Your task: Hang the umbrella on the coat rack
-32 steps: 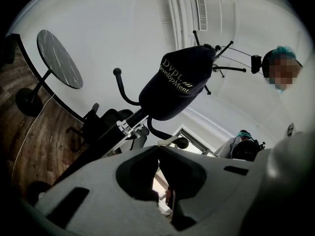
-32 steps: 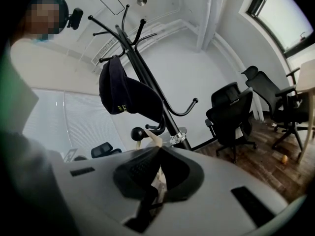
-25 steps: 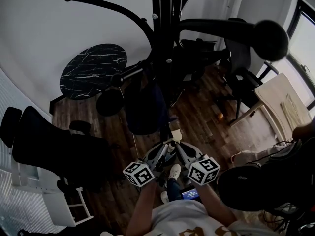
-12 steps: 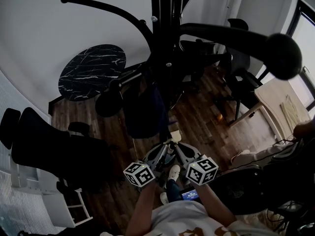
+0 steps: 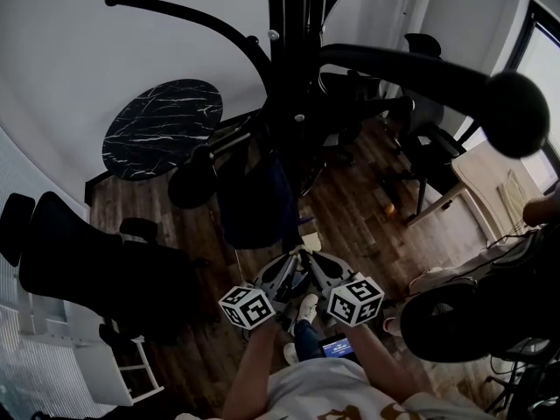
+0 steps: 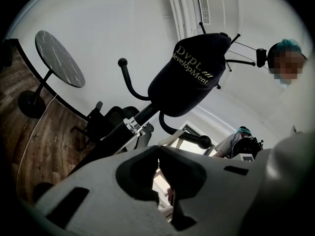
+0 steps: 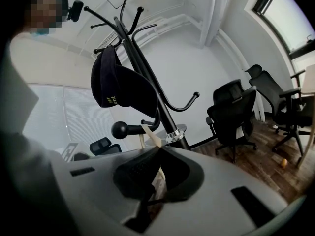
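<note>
Umbrella: we find it in no view. Only a dark lettered fabric cap hangs on the black metal coat rack. Left gripper and right gripper: jaws pinched together, empty, hardly shifted in the last second. We judge hanging not under way.

Cap, left gripper view: pale lettering is reading "Dvpt" over "DevelopMent", with slanted bars trailing the lower word.
Cap, right gripper view: yellowish print is showing, too small to read.
Small screen: is glowing blue, illegible.
</note>
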`<control>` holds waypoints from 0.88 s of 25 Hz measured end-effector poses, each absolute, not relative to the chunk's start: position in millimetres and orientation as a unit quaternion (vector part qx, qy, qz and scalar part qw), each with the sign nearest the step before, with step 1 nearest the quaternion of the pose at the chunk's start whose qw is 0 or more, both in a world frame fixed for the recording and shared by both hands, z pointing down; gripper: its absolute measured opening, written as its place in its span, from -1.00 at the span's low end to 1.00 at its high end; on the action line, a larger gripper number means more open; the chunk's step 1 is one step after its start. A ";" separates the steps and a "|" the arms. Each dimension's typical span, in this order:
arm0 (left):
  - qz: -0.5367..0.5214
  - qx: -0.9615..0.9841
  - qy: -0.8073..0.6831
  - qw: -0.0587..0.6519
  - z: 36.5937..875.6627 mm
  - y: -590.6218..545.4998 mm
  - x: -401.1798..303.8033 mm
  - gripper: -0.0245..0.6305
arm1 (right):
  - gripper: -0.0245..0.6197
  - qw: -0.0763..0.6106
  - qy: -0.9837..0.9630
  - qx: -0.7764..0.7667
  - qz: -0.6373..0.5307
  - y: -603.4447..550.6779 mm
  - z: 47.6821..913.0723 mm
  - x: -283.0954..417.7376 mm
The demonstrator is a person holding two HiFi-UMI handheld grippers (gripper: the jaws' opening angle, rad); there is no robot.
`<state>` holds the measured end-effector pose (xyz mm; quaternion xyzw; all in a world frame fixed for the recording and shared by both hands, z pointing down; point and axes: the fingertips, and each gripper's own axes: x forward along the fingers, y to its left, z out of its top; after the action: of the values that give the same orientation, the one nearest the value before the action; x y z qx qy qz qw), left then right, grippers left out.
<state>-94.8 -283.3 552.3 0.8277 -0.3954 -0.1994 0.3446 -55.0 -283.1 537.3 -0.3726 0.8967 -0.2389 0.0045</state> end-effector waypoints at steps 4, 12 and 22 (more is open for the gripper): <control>-0.199 0.826 -0.395 0.350 554.5 -287.7 -96.1 -0.86 | -0.88 0.001 0.896 -0.373 -0.239 -287.4 539.8 -56.3; -0.193 0.823 -0.397 0.358 558.9 -296.0 -99.0 -0.86 | -0.88 -0.009 0.895 -0.376 -0.239 -296.8 544.5 -60.7; -0.183 0.825 -0.398 0.358 562.7 -304.7 -98.0 -0.85 | -0.88 -0.017 0.893 -0.380 -0.240 -306.7 548.0 -63.2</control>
<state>-98.0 -304.7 562.7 0.8246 -0.3978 -0.1826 0.3585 -63.2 -306.7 548.0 -0.3799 0.8933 -0.2397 -0.0171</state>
